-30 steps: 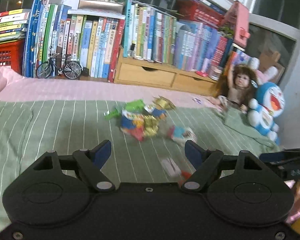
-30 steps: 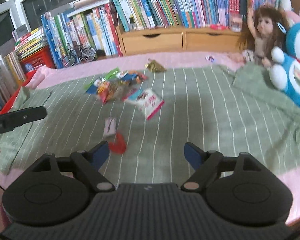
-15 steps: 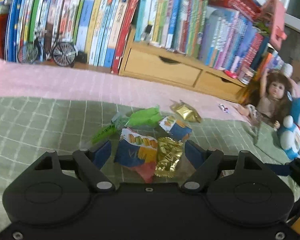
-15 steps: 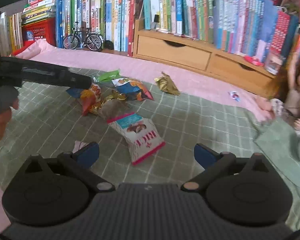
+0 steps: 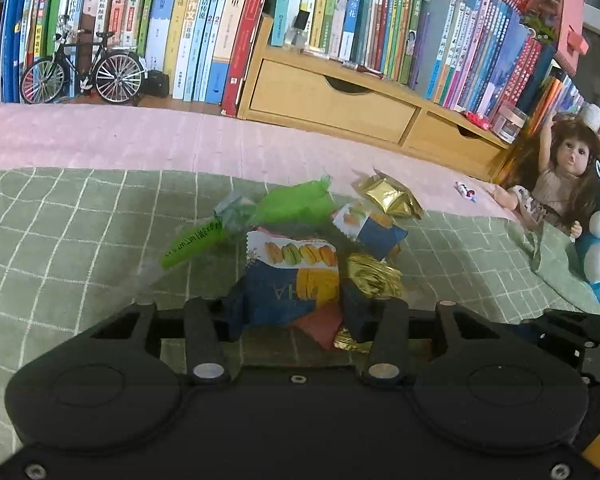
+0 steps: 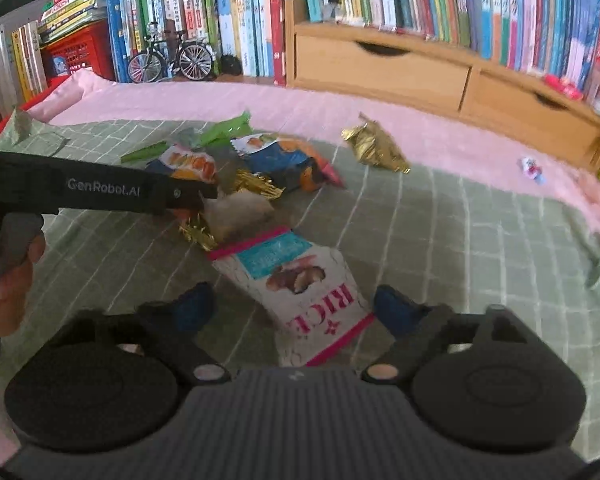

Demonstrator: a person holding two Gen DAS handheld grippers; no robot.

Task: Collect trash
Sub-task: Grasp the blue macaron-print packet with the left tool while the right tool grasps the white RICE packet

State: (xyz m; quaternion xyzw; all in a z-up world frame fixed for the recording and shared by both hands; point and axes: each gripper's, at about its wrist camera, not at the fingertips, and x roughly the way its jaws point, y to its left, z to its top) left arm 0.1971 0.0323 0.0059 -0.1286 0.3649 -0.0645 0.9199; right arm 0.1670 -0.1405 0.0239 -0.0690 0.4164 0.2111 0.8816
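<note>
L gripper (image 5: 288,312) has gone from open above the wrapper pile to jaws narrowed around the blue macaron packet (image 5: 288,280), w/ a red scrap and a gold foil wrapper (image 5: 374,276) also caught between or right against the fingers. That's the change vs half a sec ago: then the blue pads stood wide on either side of the pile, now they've swung in on it. Means the first grab of trash looks made or nearly made; a lift should be next, tho how many pieces will come up I can't judge. R gripper (image 6: 296,304) has moved in too: the pink rice-snack bag (image 6: 296,284) now sits between its fingers, jaws wide, nothing held, pads apart from the bag's edges. Rest of the trash lies on the green checked blanket (image 5: 60,220): green wrapper (image 5: 292,204) behind the pile, second blue packet (image 5: 368,228) beside it, another gold wrapper (image 5: 388,194) further back near the pink sheet, tiny candy wrapper (image 5: 466,191) well apart near the doll (image 5: 556,184). Hard to tell: L pads are mostly hidden under the packet, so true contact isn't clear; R view is motion-blurred. No bin or bag for the trash in either view. From the R view the L gripper's body covers part of the pile, and the hand (image 6: 8,280) holding it is cut off at frame edge.
</note>
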